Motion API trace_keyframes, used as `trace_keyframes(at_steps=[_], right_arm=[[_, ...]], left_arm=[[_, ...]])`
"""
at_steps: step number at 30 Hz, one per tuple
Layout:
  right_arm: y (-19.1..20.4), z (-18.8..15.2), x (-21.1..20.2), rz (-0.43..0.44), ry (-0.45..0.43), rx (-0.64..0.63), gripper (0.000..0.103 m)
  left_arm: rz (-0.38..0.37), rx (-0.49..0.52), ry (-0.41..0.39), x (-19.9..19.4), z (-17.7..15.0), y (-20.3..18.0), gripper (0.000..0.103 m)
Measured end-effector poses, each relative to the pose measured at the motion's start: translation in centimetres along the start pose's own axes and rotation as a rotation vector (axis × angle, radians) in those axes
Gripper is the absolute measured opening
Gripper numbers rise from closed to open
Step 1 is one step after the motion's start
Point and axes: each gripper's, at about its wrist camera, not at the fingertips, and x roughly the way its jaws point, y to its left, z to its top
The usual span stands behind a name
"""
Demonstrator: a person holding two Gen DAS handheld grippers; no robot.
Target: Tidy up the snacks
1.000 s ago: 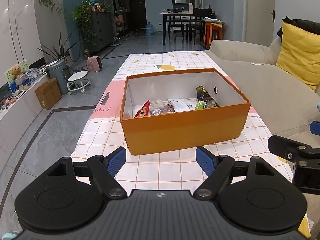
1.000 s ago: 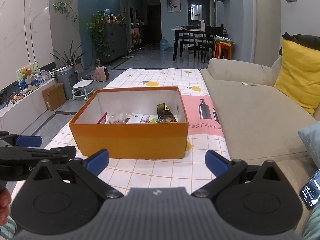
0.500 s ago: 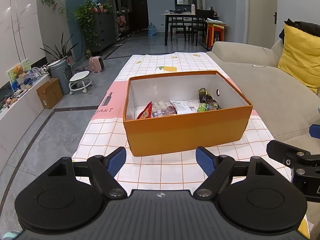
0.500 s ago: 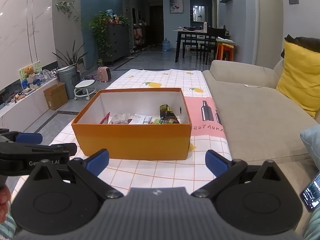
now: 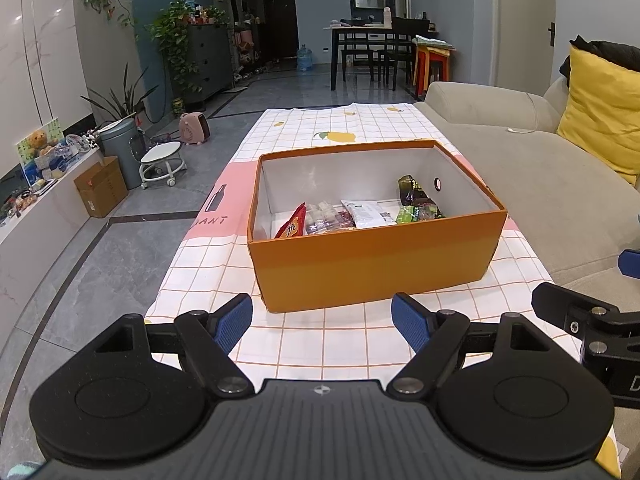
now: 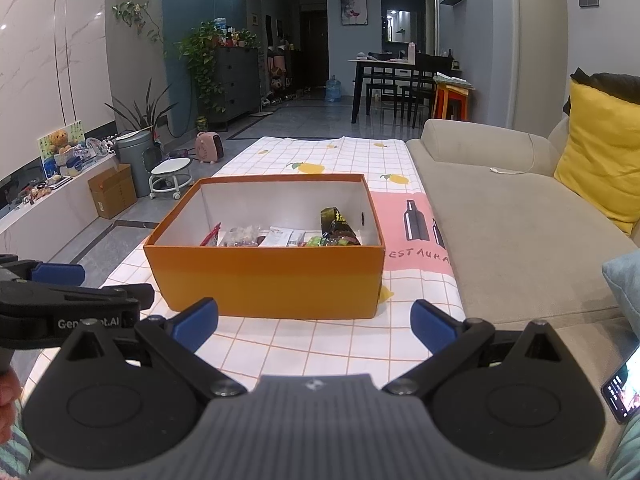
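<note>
Both grippers have drawn back and risen a little since the earlier frames, so the box (image 5: pixel 372 264) looks slightly farther off and more of its inside shows. It sits on the checked cloth of the worktop (image 5: pixel 340 344), open-topped, with the snacks (image 5: pixel 344 216) lying in a loose row along its floor against the near wall: a red packet (image 5: pixel 292 226) at the left, clear-wrapped pieces and a white pouch (image 5: pixel 366 212) in the middle, green sweets and a dark bag (image 6: pixel 338 222) propped against the right wall. The left gripper (image 5: pixel 322 322) and the right gripper (image 6: pixel 314 322) hover side by side short of the box, each with its jaws spread wide and nothing between them; I'd judge they are held back like this because everything is already gathered in the box and no packet is left on the cloth to fetch. The bare cloth between jaws and box leaves a clear way in, though the near wall of the box hides the lower part of the packets and would force any reach to come from above. To the right a sofa (image 6: pixel 520 216) runs alongside with a yellow cushion (image 6: pixel 600 152); a phone (image 6: pixel 622 394) lies at the right edge. To the left, on the floor, are a stool (image 5: pixel 162 160), a bin (image 5: pixel 120 148) and a cardboard carton (image 5: pixel 102 192), all well apart from the worktop.
</note>
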Motion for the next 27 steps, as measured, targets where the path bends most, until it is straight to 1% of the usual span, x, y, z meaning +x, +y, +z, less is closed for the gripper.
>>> trace_keyframes(at_steps=[27], right_arm=[[0.07,-0.3,0.23,0.0,0.003,-0.004,0.099]], left_arm=[[0.006,0.008,0.01,-0.2,-0.12,0.81,0.093]])
